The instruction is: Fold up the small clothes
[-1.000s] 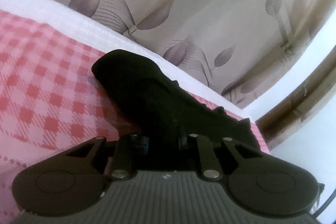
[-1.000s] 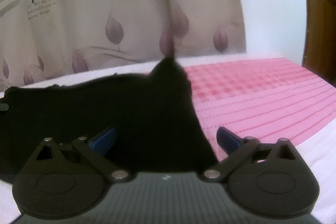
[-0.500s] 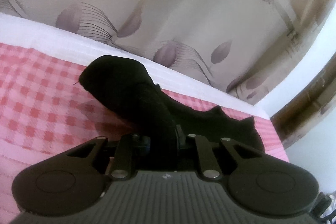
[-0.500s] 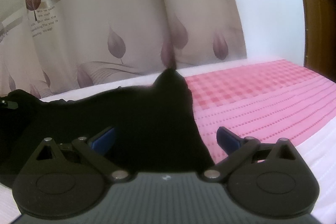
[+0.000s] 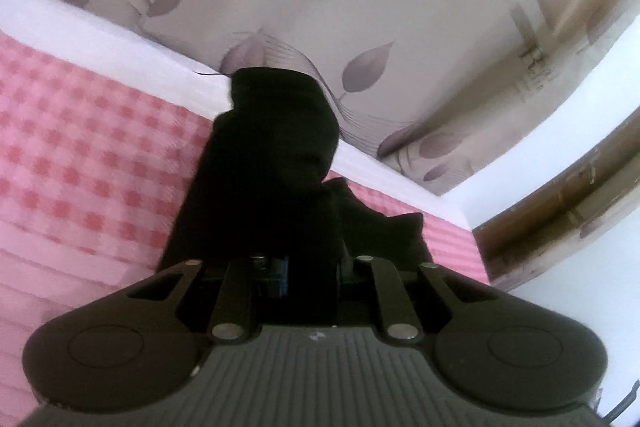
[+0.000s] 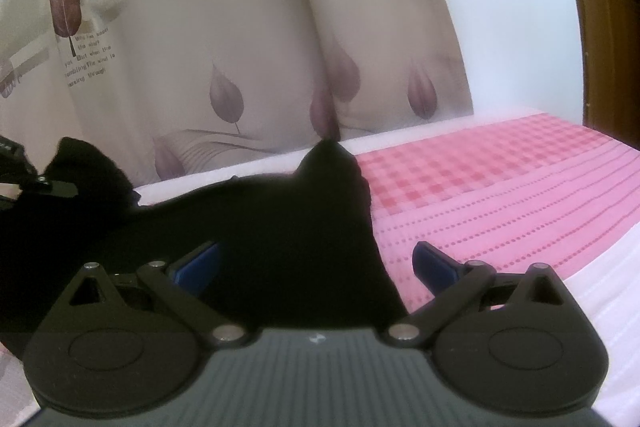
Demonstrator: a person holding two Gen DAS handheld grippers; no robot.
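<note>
A small black garment [image 5: 276, 163] lies on the pink checked bed cover [image 5: 80, 163]. My left gripper [image 5: 310, 267] is shut on one end of the garment and holds it raised, so the cloth stands up in front of the camera. In the right wrist view the black garment [image 6: 260, 227] spreads across the lower left, with one corner poking up. My right gripper [image 6: 316, 267] is open, its blue fingertips [image 6: 434, 267] wide apart; the cloth lies between them. The left gripper's tip shows at the far left edge [image 6: 24, 183].
The pink cover [image 6: 500, 195] has a white border [image 5: 100, 39] along the far edge. A leaf-printed curtain [image 6: 240, 47] hangs right behind the bed. A white wall and a brown wooden door frame [image 6: 600, 27] stand to the right.
My left gripper has lifted the black garment's end and turned, so the cloth now rises higher against the curtain. My right gripper stayed open and tilted up slightly.
</note>
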